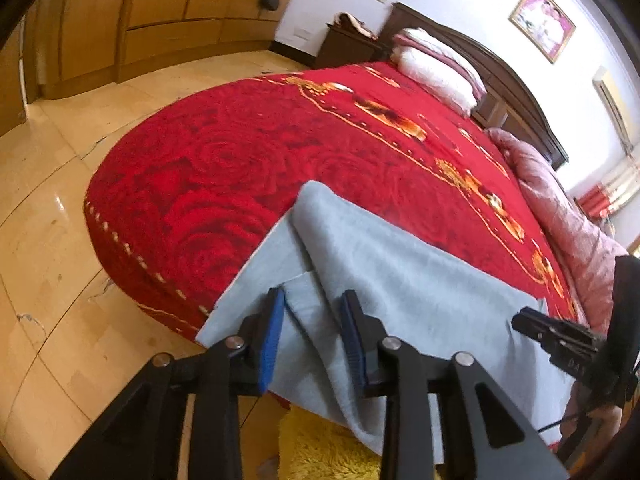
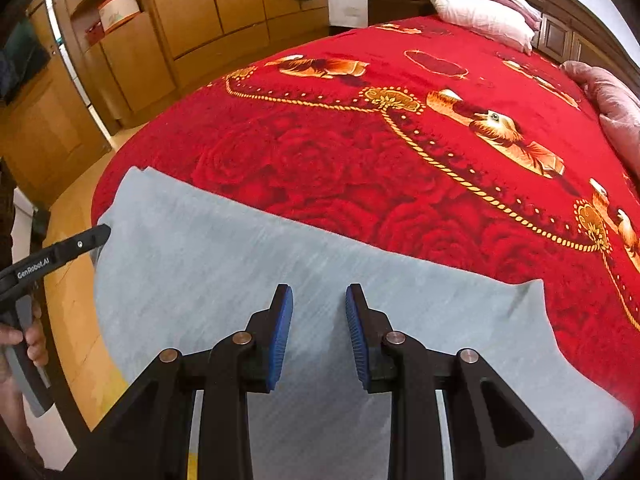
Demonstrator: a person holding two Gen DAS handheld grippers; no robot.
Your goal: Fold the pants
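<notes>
A: Nearest the lens, what do you see?

B: The left gripper (image 1: 312, 300), its blue pads (image 1: 272, 340) parted, hanging over the grey pants (image 1: 400, 280). A raised fold of the cloth runs up between the pads, but neither pad presses it, so the gripper is open and holds nothing.

A: And the right gripper (image 2: 320, 292)?

B: Much the same. Its blue pads (image 2: 282, 332) stand apart over a flat stretch of the pants (image 2: 240, 248), with nothing pinched between them. Open too.

A: Where do the pants lie?

B: Along the foot edge of the bed (image 2: 400, 152), on the red blanket with roses and gold chain work. They are folded into a long grey band running along that edge. In the left wrist view one end reaches the bed's foot corner and overhangs it a little; there a top layer lies folded back over a lower one.

A: Can either gripper be seen from the other side?

B: Yes. In the right wrist view the left gripper's black finger (image 2: 80, 240) touches the pants' far left end, with a hand (image 2: 24, 340) on its grip.

A: Further out?

B: White and pink pillows (image 2: 484, 12) by the dark headboard (image 1: 500, 76), a pink quilt (image 1: 560, 200) along the bed's far side, wooden wardrobes (image 2: 224, 4), a shiny tiled floor (image 1: 52, 200), a yellow shaggy rug (image 1: 320, 448) below the foot edge, and a framed picture (image 1: 542, 20) on the wall.
</notes>
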